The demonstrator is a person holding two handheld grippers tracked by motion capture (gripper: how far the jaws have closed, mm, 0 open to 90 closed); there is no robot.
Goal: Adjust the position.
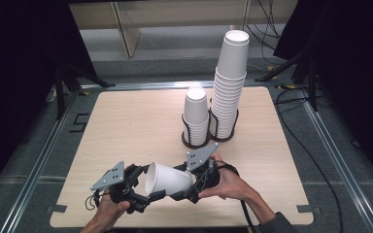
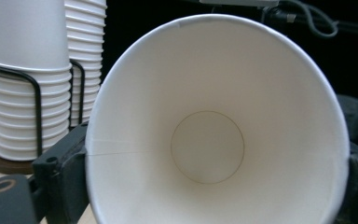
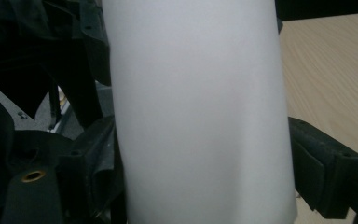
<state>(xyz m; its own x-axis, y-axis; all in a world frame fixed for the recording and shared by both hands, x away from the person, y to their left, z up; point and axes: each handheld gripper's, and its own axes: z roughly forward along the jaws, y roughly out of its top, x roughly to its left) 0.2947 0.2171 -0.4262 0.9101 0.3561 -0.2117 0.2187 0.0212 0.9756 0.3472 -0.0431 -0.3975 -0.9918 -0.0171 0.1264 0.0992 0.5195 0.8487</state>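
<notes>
White paper cup (image 1: 167,179) held on its side just above the tabletop (image 1: 126,126), plain, tapered, empty inside, without print. Right tongs (image 1: 187,187) clamped on its narrow base end; left tongs (image 1: 143,194) straddling the wide rim, jaws beside its wall, contact not discernible. Behind, two black wire holders (image 1: 196,138) on round wooden bases, packed with nested white cups: short stack (image 1: 195,114), tall stack (image 1: 229,85).

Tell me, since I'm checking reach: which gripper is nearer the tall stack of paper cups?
Right. The right gripper sits just in front of the tall stack of paper cups, holding the base end of the single paper cup; the left gripper is at its rim, farther left.
</notes>
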